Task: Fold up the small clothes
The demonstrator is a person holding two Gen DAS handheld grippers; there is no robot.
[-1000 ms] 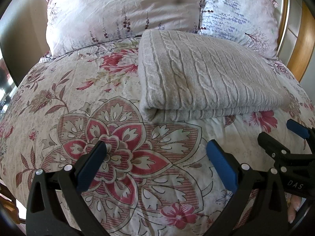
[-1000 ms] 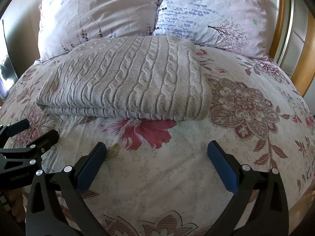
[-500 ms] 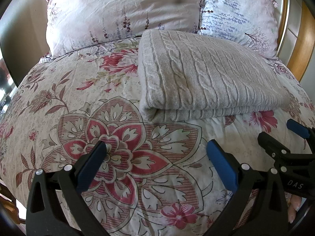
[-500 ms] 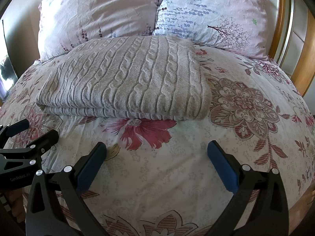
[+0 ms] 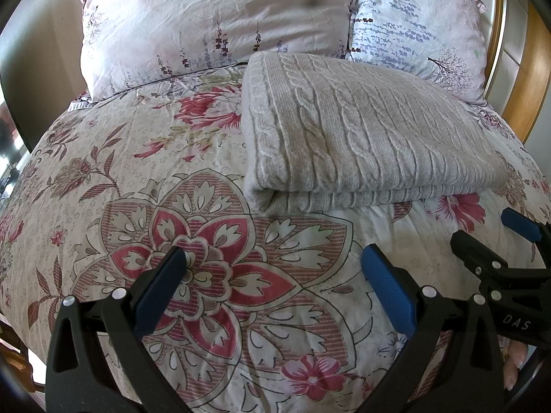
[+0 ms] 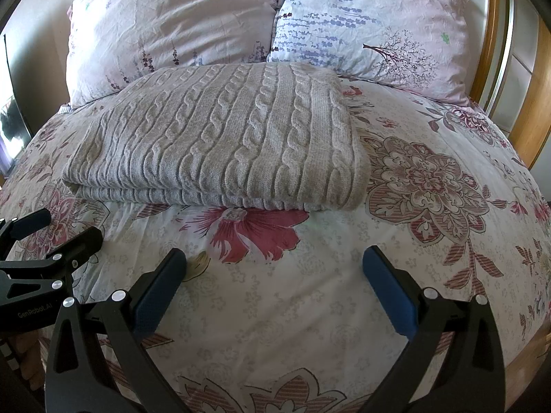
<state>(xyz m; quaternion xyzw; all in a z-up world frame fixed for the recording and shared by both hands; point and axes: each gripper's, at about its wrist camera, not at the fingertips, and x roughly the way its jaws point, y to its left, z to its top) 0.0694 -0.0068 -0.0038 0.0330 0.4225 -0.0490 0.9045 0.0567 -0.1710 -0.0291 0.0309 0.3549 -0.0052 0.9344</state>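
Note:
A grey cable-knit sweater [image 5: 358, 134] lies folded into a flat rectangle on the floral bedspread [image 5: 137, 179], near the pillows. It also shows in the right wrist view [image 6: 224, 141]. My left gripper [image 5: 272, 268] is open and empty, held above the bedspread in front of the sweater's left corner. My right gripper [image 6: 273, 268] is open and empty, in front of the sweater's near edge. Each gripper shows at the edge of the other's view: the right one [image 5: 496, 237] and the left one [image 6: 51, 230].
Two floral pillows [image 6: 172, 20] [image 6: 372, 24] lean at the head of the bed behind the sweater. A wooden headboard [image 6: 537, 110] runs along the right. The bed's edge drops off at the left and near sides.

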